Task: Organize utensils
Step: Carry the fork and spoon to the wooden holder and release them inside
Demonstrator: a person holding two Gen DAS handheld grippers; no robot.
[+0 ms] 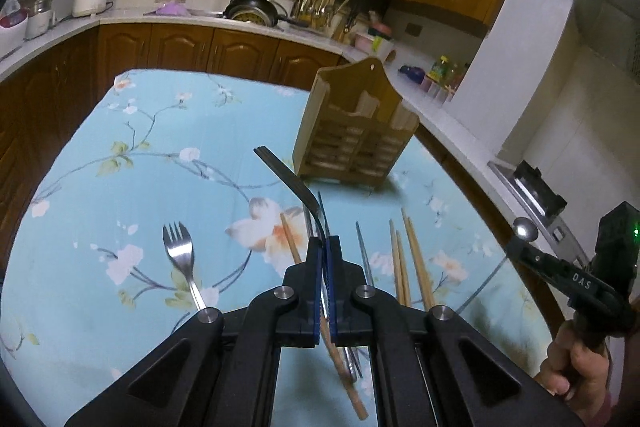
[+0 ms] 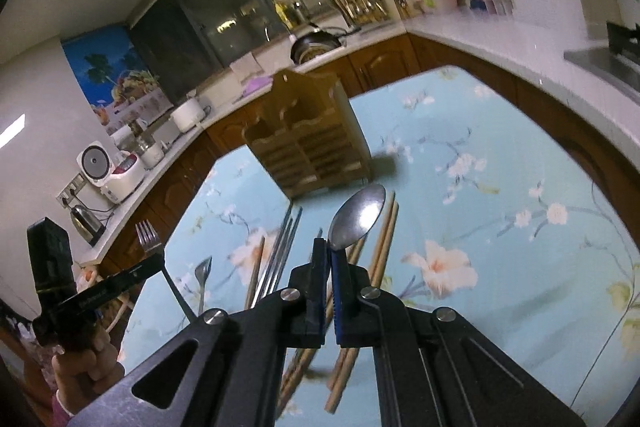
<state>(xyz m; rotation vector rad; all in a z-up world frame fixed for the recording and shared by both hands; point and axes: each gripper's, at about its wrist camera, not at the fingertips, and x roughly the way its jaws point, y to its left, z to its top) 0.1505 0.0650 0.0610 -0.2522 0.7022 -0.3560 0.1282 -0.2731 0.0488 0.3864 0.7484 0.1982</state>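
Left hand-held gripper (image 1: 325,247) clamps a raised fork (image 1: 286,173); right hand-held gripper (image 2: 329,255) grips a spoon (image 2: 357,217).

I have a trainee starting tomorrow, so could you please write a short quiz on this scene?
1. True or false: the left claw holds a fork.
2. What does the right claw hold? A) chopsticks B) spoon C) knife
3. Fill in: a second fork lies on the ____ cloth.

Key: 1 true; 2 B, the spoon; 3 blue floral.
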